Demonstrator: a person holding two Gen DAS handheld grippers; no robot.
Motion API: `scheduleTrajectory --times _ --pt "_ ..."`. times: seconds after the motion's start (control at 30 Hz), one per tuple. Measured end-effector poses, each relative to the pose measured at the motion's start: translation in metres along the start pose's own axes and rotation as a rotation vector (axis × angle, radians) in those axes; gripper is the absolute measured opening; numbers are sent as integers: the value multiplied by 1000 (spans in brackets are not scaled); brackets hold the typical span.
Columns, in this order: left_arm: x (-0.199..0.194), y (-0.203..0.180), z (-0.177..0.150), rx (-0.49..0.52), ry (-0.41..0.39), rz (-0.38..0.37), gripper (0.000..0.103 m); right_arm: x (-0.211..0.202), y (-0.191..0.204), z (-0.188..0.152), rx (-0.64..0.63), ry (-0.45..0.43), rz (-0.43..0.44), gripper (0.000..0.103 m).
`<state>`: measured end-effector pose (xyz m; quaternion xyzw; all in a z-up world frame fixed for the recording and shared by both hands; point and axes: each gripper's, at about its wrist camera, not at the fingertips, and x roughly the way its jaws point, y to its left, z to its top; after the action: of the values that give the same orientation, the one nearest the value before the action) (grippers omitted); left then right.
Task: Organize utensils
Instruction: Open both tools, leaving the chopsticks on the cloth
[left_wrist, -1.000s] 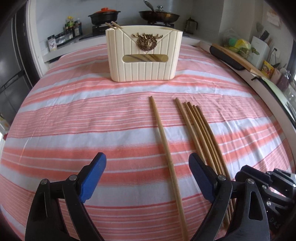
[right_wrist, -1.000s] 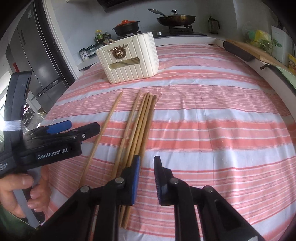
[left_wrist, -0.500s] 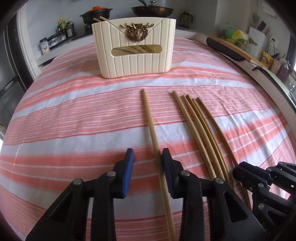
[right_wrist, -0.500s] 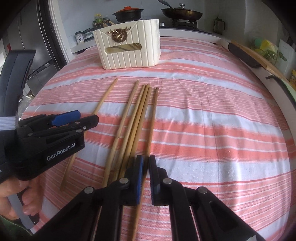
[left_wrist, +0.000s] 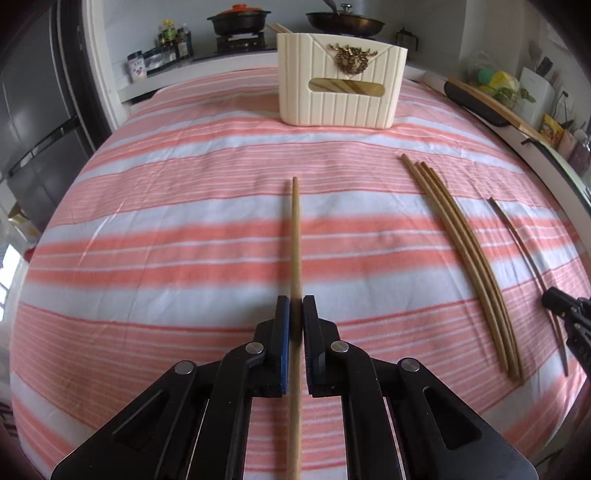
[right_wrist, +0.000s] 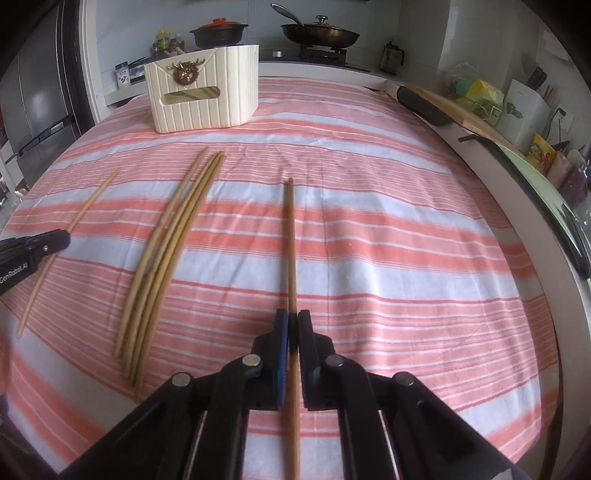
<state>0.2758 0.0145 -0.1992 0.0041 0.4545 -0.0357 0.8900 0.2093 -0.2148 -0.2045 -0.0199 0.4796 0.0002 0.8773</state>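
My left gripper (left_wrist: 294, 310) is shut on one wooden chopstick (left_wrist: 295, 236), held lengthwise and pointing at the cream utensil holder (left_wrist: 340, 81) at the table's far side. My right gripper (right_wrist: 293, 323) is shut on another chopstick (right_wrist: 290, 243), also pointing away. A bundle of several chopsticks (left_wrist: 461, 254) lies on the striped cloth between the two grippers; it also shows in the right wrist view (right_wrist: 166, 254). The holder (right_wrist: 203, 96) has chopsticks inside, seen through its slot. The left gripper's chopstick (right_wrist: 74, 225) and body (right_wrist: 26, 251) show at the right view's left edge.
The table carries a pink-and-white striped cloth (left_wrist: 184, 221). Behind it a counter holds a stove with a black pot (right_wrist: 218, 33) and a pan (right_wrist: 321, 35). A cutting board (right_wrist: 443, 103) and kitchen clutter line the right side. A fridge (left_wrist: 33, 110) stands at the left.
Both grippers have closed fully, each on one chopstick, and raised it. The right one's chopstick has left the bundle. The left gripper has moved leftward, away from the bundle.
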Motion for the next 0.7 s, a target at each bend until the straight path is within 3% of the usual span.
scheduleTrajectory --times 0.1,0.13,0.23,0.27,0.47,0.7 --pt "-12 17 -12 -30 0 -18 8 -7 -8 -10 8 -13 7 6" --pt "-14 19 -15 -34 2 -22 15 -8 -10 -13 11 -16 11 7" --pt "-17 24 -18 -42 -4 -18 58 -8 -11 -16 10 -34 10 17" --pt "-16 25 -19 -43 -6 -8 64 -8 -12 -16 18 -38 10 24" --pt "-9 17 -21 19 -3 31 74 -6 -15 -16 14 -47 44 29" --pt "-4 20 -21 7 -7 32 85 -5 -16 -17 -8 -64 64 29"
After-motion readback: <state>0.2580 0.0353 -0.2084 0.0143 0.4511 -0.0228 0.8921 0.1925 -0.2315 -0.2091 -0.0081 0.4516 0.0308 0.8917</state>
